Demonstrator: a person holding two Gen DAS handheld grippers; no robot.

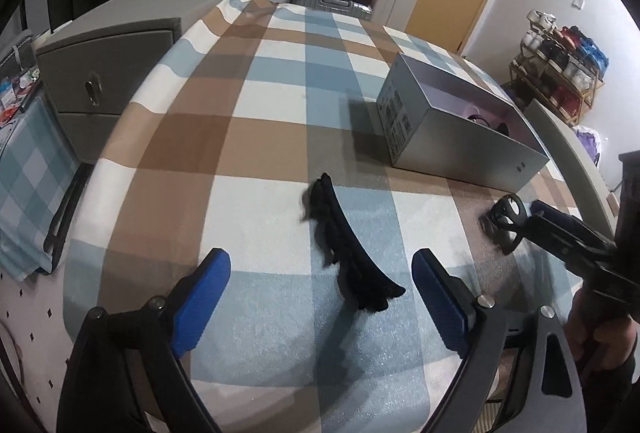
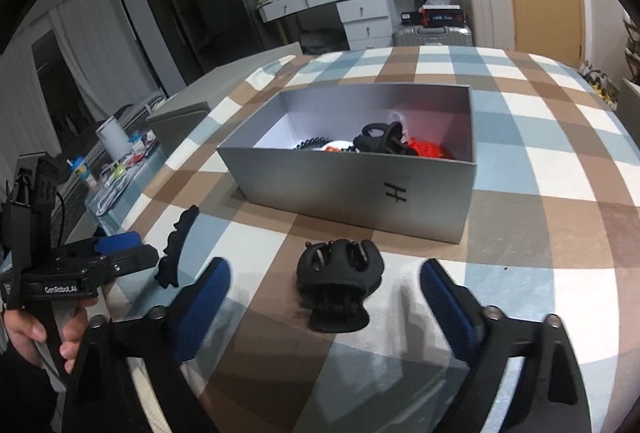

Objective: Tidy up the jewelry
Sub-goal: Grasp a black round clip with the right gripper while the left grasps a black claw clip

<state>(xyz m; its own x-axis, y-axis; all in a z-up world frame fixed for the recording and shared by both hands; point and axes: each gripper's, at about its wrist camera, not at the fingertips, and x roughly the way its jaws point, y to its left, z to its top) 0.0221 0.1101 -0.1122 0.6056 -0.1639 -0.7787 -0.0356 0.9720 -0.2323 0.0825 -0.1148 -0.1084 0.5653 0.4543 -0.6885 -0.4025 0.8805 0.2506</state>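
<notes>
A long black hair clip (image 1: 348, 245) lies on the checked cloth, between and just ahead of my open left gripper (image 1: 320, 273); it also shows in the right wrist view (image 2: 176, 249). A black claw clip (image 2: 338, 283) lies between the fingers of my open right gripper (image 2: 324, 285); in the left wrist view it (image 1: 505, 223) sits at the right gripper's tips. A grey open box (image 2: 360, 189) behind it holds a black claw clip (image 2: 382, 139), an orange-red item (image 2: 428, 148) and other pieces. The box (image 1: 460, 137) stands right of centre in the left view.
The checked cloth (image 1: 260, 121) covers the table. A grey cabinet (image 1: 104, 73) stands off its left edge. A desk with drawers (image 2: 336, 5), suitcases (image 2: 480, 1) and a shoe rack (image 1: 560, 69) stand beyond the table.
</notes>
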